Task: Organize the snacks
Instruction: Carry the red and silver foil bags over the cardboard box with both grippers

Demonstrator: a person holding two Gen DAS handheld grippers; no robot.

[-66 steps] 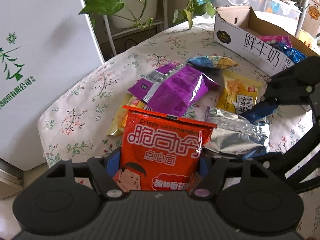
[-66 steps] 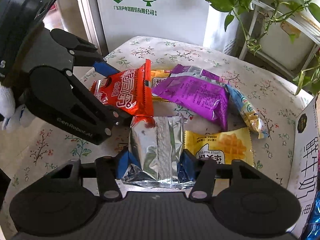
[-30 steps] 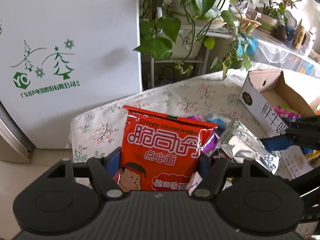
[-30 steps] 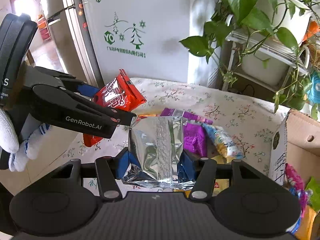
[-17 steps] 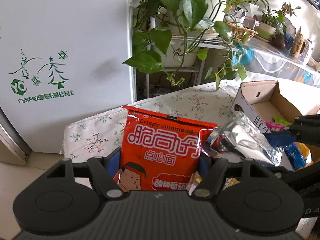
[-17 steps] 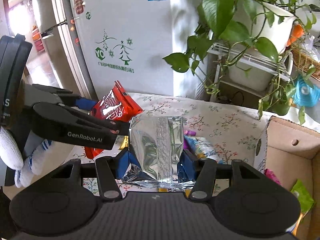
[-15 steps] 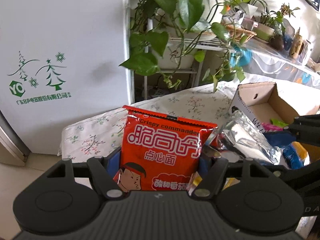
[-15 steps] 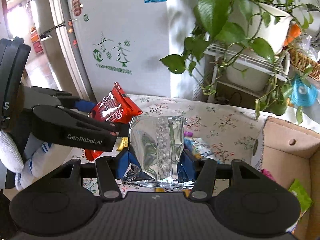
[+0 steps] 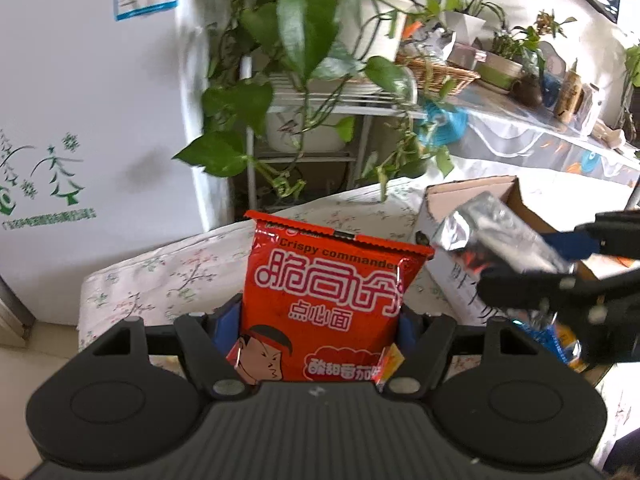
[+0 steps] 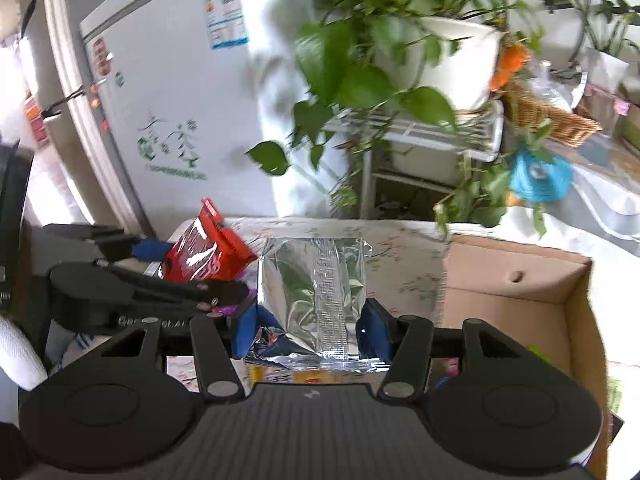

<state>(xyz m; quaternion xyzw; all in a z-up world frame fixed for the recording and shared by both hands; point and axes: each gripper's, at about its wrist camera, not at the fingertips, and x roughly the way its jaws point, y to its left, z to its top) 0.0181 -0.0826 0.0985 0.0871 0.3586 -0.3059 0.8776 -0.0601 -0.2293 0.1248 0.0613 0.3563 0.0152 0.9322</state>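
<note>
My left gripper [image 9: 320, 322] is shut on a red snack packet [image 9: 328, 296] with white lettering, held upright above the floral-clothed table [image 9: 168, 276]. My right gripper [image 10: 310, 324] is shut on a silver foil packet [image 10: 314, 280], also lifted off the table. In the left wrist view the silver foil packet [image 9: 496, 236] hangs at the right, in front of the open cardboard box [image 9: 460, 200]. In the right wrist view the red snack packet [image 10: 204, 256] shows at the left between the left gripper's fingers [image 10: 152, 284]. The cardboard box [image 10: 516, 292] lies right of the foil packet.
A white fridge [image 9: 88, 120] stands behind the table at the left. Potted trailing plants on a white rack [image 9: 312, 92] hang over the table's far edge. Other snack packets [image 10: 452, 364] lie in the box. A gloved hand [image 10: 18, 356] holds the left gripper.
Both grippers have risen and swung toward the box with their packets. The loose snacks on the table have dropped out of sight, and the box has come closer in the right wrist view.
</note>
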